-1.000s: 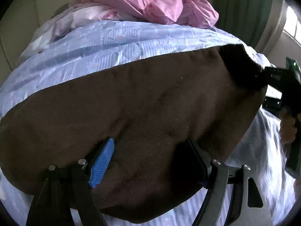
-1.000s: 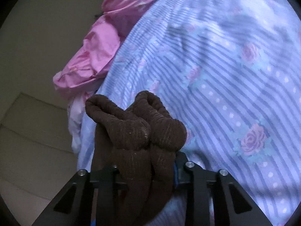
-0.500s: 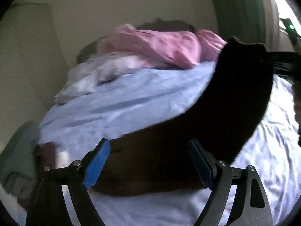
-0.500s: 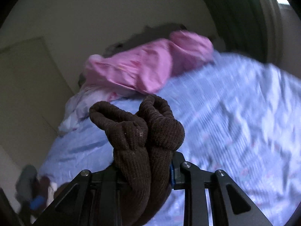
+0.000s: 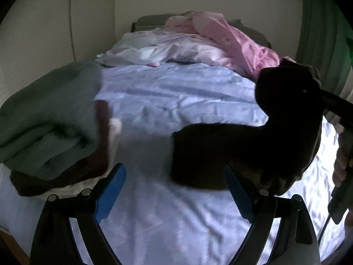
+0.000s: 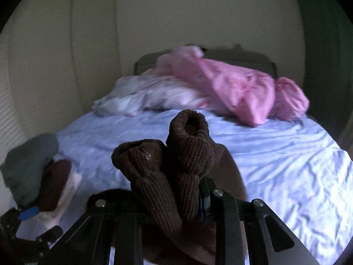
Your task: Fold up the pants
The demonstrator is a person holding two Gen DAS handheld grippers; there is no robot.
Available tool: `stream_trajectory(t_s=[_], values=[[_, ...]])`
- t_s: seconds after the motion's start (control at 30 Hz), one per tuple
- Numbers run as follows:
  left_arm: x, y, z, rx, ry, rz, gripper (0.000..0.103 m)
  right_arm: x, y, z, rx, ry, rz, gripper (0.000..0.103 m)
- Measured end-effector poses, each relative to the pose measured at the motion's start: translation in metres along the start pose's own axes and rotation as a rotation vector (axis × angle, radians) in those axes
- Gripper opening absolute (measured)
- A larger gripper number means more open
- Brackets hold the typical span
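The dark brown pants (image 5: 253,152) hang lifted over the blue bed sheet (image 5: 176,92), held up at the right by my right gripper. In the right wrist view my right gripper (image 6: 167,201) is shut on the two ribbed brown cuffs (image 6: 176,154), which bunch up above its jaws. My left gripper (image 5: 174,194) is open and empty, its blue pads (image 5: 110,194) wide apart, low over the sheet just left of the hanging pants. The left gripper also shows at the bottom left of the right wrist view (image 6: 26,218).
A stack of folded clothes, grey-green (image 5: 46,119) over brown and white, lies at the bed's left edge. Pink (image 5: 238,42) and white bedding is piled at the headboard. A wall stands behind, and a green curtain (image 5: 320,22) hangs at the right.
My left gripper has let the pants go and pulled back; they no longer lie between its pads. My right gripper has lifted the cuffs up off the sheet. Both views now look along the bed.
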State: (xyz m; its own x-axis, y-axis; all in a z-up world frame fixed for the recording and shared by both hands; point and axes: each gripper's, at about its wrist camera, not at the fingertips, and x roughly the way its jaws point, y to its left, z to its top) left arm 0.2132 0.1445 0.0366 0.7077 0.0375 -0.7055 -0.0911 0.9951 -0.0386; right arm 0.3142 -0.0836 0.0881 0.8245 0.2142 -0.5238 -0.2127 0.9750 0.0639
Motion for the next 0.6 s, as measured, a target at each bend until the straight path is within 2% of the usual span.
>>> stream_trajectory(t_s=[0.1, 0.23, 0.4, 0.53, 0.6], values=[[0.002, 0.019, -0.015, -0.013, 0.005, 0.025, 0.090, 0.016, 0.031, -0.010, -0.031, 0.026, 0.026, 0.025], [0.007, 0.040, -0.031, -0.054, 0.023, 0.019, 0.090, 0.043, 0.074, -0.027, -0.069, 0.055, 0.048, 0.025], [0.007, 0.062, -0.043, -0.085, 0.019, 0.034, 0.090, 0.076, 0.114, -0.053, -0.155, 0.079, 0.000, 0.025], [0.010, 0.078, -0.049, -0.106, 0.031, 0.051, 0.090, 0.087, 0.134, -0.081, -0.221, 0.155, 0.012, 0.026], [0.012, 0.084, -0.051, -0.128, 0.037, 0.068, 0.090, 0.085, 0.139, -0.098, -0.264, 0.181, 0.027, 0.029]])
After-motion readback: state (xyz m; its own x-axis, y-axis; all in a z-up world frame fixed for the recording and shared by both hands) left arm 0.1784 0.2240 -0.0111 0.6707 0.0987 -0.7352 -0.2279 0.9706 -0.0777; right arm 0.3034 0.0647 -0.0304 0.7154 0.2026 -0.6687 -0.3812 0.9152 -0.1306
